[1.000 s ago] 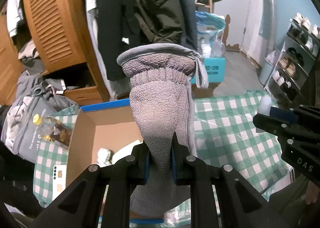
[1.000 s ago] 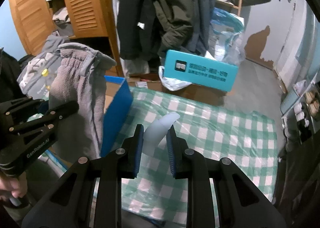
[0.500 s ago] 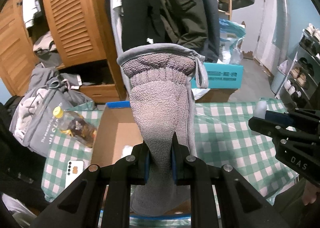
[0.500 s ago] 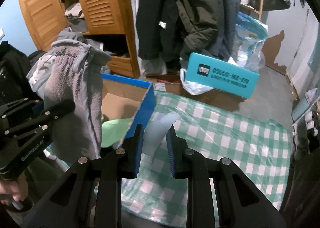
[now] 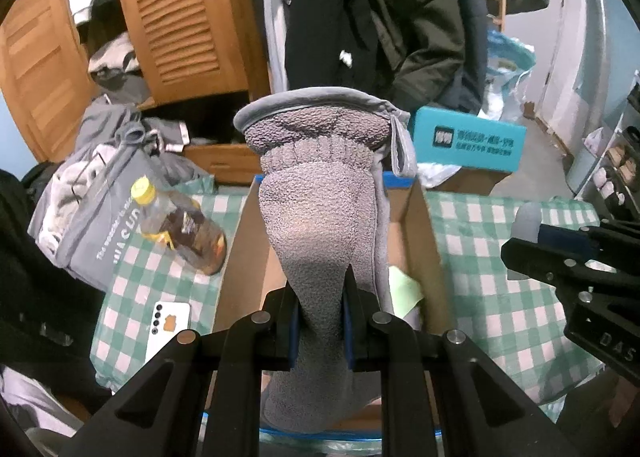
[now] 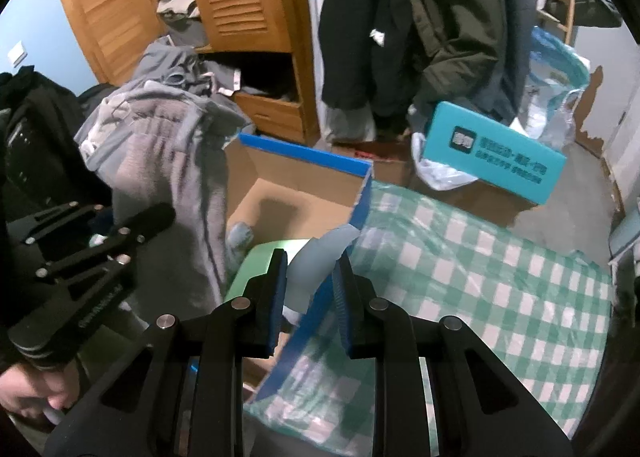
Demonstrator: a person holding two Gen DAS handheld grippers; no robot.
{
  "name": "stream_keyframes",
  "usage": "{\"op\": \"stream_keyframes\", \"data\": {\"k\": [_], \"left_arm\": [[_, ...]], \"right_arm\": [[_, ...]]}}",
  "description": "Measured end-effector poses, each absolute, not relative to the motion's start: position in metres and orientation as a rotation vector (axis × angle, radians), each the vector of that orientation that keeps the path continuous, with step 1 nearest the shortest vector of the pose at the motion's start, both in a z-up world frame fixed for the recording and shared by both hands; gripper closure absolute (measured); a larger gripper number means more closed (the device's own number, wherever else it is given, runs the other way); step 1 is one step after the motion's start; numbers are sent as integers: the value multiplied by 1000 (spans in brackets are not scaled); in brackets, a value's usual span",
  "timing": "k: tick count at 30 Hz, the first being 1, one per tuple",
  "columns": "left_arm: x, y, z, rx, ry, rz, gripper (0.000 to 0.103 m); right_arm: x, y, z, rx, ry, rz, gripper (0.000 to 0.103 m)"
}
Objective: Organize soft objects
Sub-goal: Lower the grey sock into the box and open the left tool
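glove (image 5: 320, 217) pinched tight in left claw (image 5: 320, 313), hanging over open box (image 6: 296, 197) for dropping in; pale soft piece (image 6: 316, 257) clamped in right claw (image 6: 310, 289), likewise.

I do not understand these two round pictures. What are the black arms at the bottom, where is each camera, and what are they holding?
No robot here: a person holds a two-finger gripper in each hand, and each carries a wide-angle camera looking along its fingers. That explains the round, bent pictures.

The left camera shows the left gripper shut on a grey fleece glove, above an open cardboard box. The right camera shows the right gripper shut on a small pale grey piece; what it is I cannot tell.

The box stands on a green checked cloth, with a bottle and a phone beside it.
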State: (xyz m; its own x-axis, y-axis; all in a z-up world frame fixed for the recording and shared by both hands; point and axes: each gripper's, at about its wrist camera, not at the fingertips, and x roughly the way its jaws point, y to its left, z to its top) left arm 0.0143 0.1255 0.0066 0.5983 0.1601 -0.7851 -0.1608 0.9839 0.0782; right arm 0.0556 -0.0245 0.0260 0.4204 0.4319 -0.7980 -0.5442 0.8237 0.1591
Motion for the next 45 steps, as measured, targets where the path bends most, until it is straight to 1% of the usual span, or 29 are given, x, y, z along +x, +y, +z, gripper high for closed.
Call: {"op": "stream_keyframes", "data": {"k": [8, 13, 14, 15, 17, 18, 20, 21, 22, 23, 25, 26, 27, 28, 32, 34, 38, 41, 42, 43, 45], "left_arm": [[26, 141, -31, -49, 1012, 190, 86], [31, 146, -44, -65, 1052, 191, 82], [32, 146, -47, -68, 1061, 191, 79], [33, 147, -50, -68, 1070, 197, 74], [33, 149, -52, -63, 1073, 204, 73], [33, 149, -53, -57, 1074, 209, 72], [33, 149, -51, -52, 1071, 216, 61], [32, 150, -50, -51, 1066, 218, 53], [31, 151, -48, -49, 1059, 223, 48], [30, 152, -46, -45, 1051, 232, 47], [28, 152, -43, -37, 1045, 236, 45], [27, 153, -41, -34, 1043, 237, 44], [26, 153, -39, -32, 1041, 238, 42], [25, 152, -37, -29, 1038, 238, 40], [22, 149, -28, -9, 1020, 233, 34], [19, 147, -22, -3, 1005, 233, 29], [14, 142, -10, 3, 983, 225, 22], [10, 138, -2, 11, 969, 220, 21], [9, 137, 1, 9, 966, 213, 20], [8, 136, 3, 5, 963, 208, 16], [5, 134, 8, -4, 953, 192, 15]], "right_arm": [[63, 3, 9, -133, 1006, 637, 82], [69, 15, -2, -131, 1038, 650, 81], [70, 17, -5, -131, 1044, 651, 81], [71, 19, -7, -132, 1050, 652, 81], [74, 22, -12, -126, 1065, 659, 79], [75, 23, -14, -119, 1076, 664, 77], [77, 24, -16, -105, 1085, 671, 75], [78, 25, -16, -100, 1087, 672, 75], [78, 25, -16, -94, 1089, 673, 72], [79, 24, -15, -87, 1088, 672, 68], [80, 22, -13, -74, 1082, 670, 59], [80, 20, -12, -67, 1079, 670, 56], [79, 19, -11, -61, 1076, 669, 51], [80, 18, -10, -59, 1076, 669, 48], [78, 14, -3, -53, 1062, 657, 47], [77, 11, 1, -55, 1049, 636, 41], [72, 3, 11, -64, 1015, 602, 34], [68, -5, 18, -71, 999, 578, 34], [67, -7, 20, -71, 995, 574, 33], [66, -9, 22, -73, 988, 569, 33], [62, -13, 26, -76, 977, 559, 33]]}}
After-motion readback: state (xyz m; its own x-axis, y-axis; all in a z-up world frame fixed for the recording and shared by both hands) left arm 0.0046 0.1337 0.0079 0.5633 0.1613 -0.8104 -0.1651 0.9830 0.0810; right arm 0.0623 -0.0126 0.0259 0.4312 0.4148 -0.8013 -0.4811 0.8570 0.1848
